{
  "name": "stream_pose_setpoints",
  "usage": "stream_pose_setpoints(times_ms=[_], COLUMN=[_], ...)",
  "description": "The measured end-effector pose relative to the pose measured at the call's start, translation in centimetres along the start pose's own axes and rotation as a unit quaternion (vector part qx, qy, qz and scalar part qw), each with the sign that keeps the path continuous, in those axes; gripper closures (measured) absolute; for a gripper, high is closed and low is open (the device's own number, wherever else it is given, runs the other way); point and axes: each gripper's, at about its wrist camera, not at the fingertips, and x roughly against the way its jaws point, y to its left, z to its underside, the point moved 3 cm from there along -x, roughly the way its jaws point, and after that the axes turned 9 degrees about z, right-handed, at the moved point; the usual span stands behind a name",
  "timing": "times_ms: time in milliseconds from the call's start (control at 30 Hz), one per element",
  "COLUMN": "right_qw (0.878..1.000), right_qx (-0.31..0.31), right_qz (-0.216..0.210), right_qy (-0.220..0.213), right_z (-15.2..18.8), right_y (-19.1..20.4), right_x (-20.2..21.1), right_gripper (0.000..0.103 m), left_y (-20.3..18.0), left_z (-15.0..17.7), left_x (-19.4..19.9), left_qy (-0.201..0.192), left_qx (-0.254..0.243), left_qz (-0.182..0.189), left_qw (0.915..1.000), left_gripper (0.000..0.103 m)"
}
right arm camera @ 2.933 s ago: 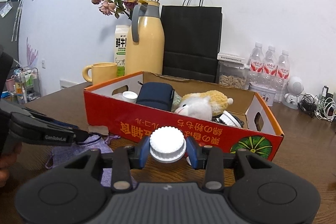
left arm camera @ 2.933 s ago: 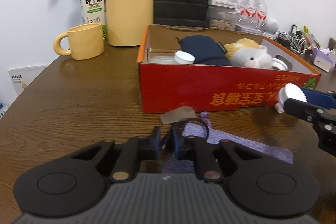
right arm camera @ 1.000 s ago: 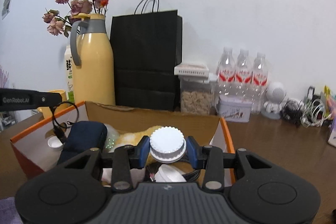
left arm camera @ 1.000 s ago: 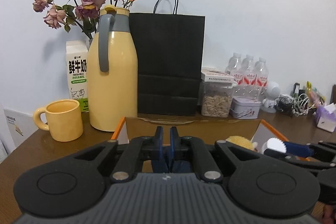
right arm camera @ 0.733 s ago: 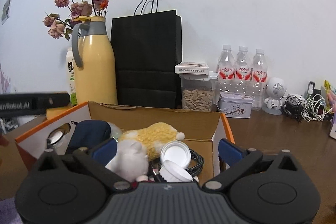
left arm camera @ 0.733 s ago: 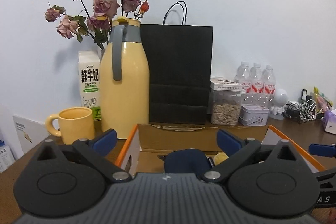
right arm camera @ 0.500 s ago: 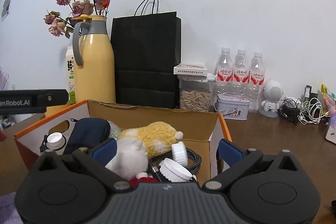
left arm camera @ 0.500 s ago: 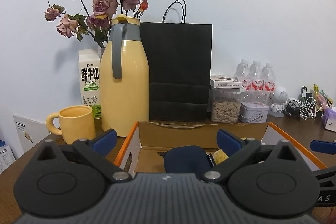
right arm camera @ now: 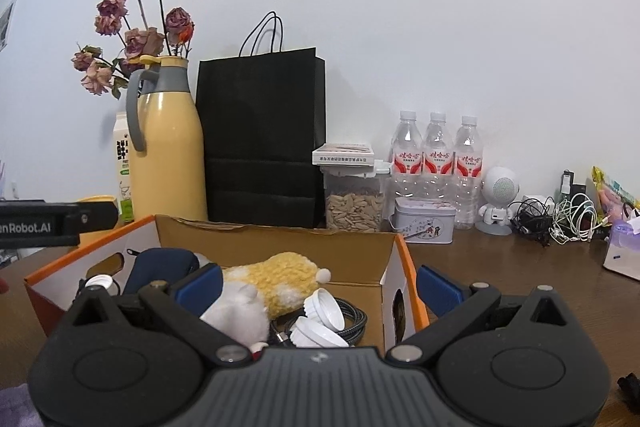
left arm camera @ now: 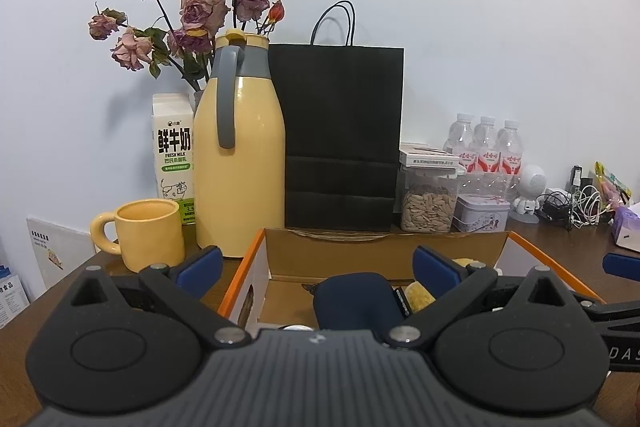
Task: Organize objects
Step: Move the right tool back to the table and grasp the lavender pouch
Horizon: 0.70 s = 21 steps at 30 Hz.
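1. Left gripper [left arm camera: 316, 267]: blue-padded fingers [left arm camera: 200, 265] spread wide, nothing between them, held above the near end of the cardboard box [left arm camera: 248, 267].
2. Right gripper [right arm camera: 318, 285]: fingers [right arm camera: 438, 289] likewise spread wide and empty, above the box's other end.
3. Box interior, seen from the right wrist: two white caps [right arm camera: 325, 309] lie against a braided cable [right arm camera: 356, 323]; beside them a white-and-yellow plush toy [right arm camera: 276, 283]; farther left a navy pouch [right arm camera: 160, 265] and a small white-capped bottle [right arm camera: 98, 281] (only its top shows).
4. The box stands on a dark wooden table [right arm camera: 500, 267].
5. Behind the box, left to right: yellow mug [left arm camera: 148, 231], milk carton [left arm camera: 173, 155], yellow thermos jug [left arm camera: 240, 155] in front of dried roses [left arm camera: 192, 11], black paper bag [left arm camera: 340, 139], seed jar [right arm camera: 354, 203], tin [right arm camera: 424, 221], three water bottles [right arm camera: 438, 155], a small white robot figure [right arm camera: 496, 203] and tangled cables [right arm camera: 560, 219].
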Motion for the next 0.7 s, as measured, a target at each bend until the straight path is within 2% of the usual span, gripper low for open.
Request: stream_pose_setpoints(times_ms=[333,700], right_qw=[1.000,1.000], right_qx=[0.000,0.012], right_qz=[0.003,0.006], right_qy=[-0.011,-0.002], right_z=[0.4,2.4], right_y=[-0.3,-0.9], right_x=[1.7,5.1], right_gripper=[0.000,0.000], left_y=[0.4,1.4], left_z=[1.5,3.4], left_x=[1.8,5.1], left_qy=[0.014,0.031], left_qx=[0.002,0.013], left_qz=[-0.014,-0.025], left_qw=[0.9998,0.9991], left_gripper=[0.000,0.000])
